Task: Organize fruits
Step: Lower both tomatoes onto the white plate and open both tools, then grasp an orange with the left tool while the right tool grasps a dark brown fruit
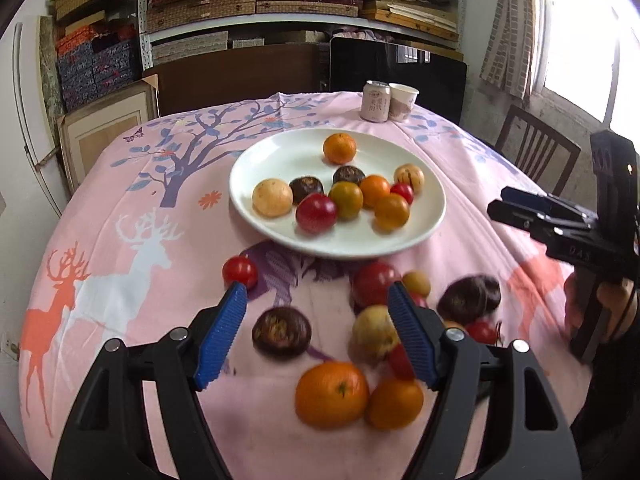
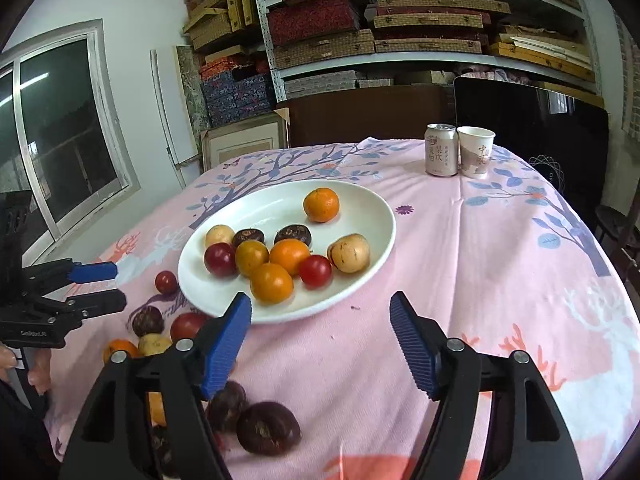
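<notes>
- Step in hand, as I judge it: between picks, moving loose fruit onto the white plate, which sits mid-table and already bears about ten pieces.
- Left gripper stands open and empty over the near scatter; right gripper is likewise open and empty.
- Next: lower onto the dark fruit (nearest, unobstructed), close gently.

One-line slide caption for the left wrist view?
Open left claw above loose fruit on the tablecloth; white plate half filled.
</notes>
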A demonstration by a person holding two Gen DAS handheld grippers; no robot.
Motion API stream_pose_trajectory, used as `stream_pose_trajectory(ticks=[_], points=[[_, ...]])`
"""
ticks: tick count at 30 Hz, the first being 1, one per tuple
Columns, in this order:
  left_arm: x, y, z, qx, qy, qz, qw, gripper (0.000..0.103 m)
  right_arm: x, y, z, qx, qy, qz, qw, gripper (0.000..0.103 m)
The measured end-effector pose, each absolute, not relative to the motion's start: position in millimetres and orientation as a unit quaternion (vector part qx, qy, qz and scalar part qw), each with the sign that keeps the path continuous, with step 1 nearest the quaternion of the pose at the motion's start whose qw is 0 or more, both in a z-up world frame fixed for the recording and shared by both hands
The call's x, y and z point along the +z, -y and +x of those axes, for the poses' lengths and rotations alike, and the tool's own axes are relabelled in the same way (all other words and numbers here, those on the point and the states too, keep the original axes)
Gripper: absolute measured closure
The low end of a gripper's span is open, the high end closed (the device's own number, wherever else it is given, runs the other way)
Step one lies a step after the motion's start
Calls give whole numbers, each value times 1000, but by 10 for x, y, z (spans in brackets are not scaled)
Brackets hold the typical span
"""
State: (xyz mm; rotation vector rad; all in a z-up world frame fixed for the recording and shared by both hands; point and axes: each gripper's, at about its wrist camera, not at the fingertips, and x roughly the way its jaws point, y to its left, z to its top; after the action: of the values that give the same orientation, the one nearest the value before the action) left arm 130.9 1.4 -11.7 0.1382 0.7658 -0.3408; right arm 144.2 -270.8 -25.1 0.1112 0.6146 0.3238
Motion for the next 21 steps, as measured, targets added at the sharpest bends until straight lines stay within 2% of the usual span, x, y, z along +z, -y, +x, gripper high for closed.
stream_pose_trajectory(ticks=[3, 4, 6, 8, 21], points=[[-261, -128, 1023, -164, -386, 81, 904, 32, -295, 2842, 1318, 163, -312, 78, 933, 30], [-311, -158, 967, -161, -392, 84, 902, 35, -275, 2908, 1255, 162, -300, 89, 936, 30], [-402, -210, 915, -161, -404, 79, 897, 48, -290, 2950, 1231, 163, -304, 95, 934, 30], [-444, -255, 905, -167, -410, 58, 895, 52, -320, 2966, 1238, 161, -315, 100, 930, 30], [-616, 34, 1059, -191, -432, 75, 878, 56, -387, 3041, 1261, 164, -335, 124, 919, 29]])
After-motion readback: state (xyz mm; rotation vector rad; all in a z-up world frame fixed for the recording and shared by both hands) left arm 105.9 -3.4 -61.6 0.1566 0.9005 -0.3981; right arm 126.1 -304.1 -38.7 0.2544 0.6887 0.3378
